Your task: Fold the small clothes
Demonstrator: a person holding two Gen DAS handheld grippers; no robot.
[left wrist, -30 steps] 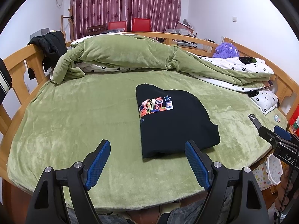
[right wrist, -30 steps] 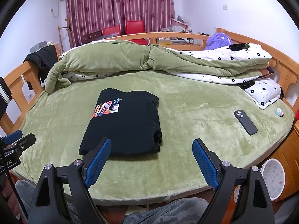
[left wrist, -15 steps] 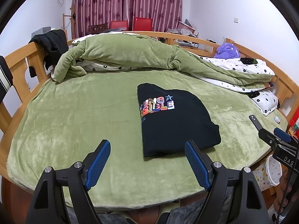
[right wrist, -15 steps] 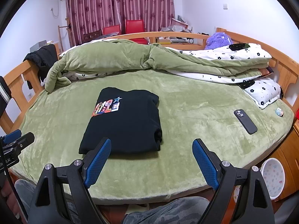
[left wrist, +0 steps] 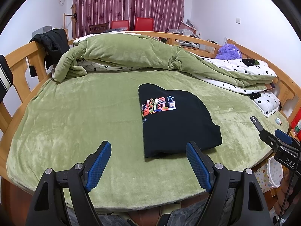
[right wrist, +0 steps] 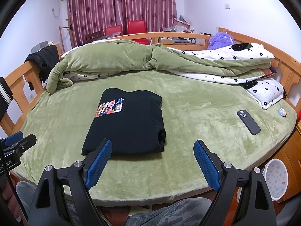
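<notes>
A black shirt with a coloured letter print (left wrist: 175, 120) lies folded into a neat rectangle on the green bed cover (left wrist: 75, 124); it also shows in the right wrist view (right wrist: 128, 124). My left gripper (left wrist: 148, 150) is open and empty, held above the bed's near edge, short of the shirt's near edge. My right gripper (right wrist: 152, 150) is open and empty, just short of the shirt's near right corner. The right gripper also shows at the right edge of the left wrist view (left wrist: 278, 141).
A rolled green duvet (right wrist: 131, 60) and flowered bedding (right wrist: 235, 56) lie along the far side. A black phone (right wrist: 248, 121) lies on the cover at right. A wooden rail (left wrist: 22, 60) rings the bed. A white bin (right wrist: 276, 179) stands on the floor at right.
Both grippers have stayed open and almost still; the left view has drifted slightly. The folded shirt has not moved.
</notes>
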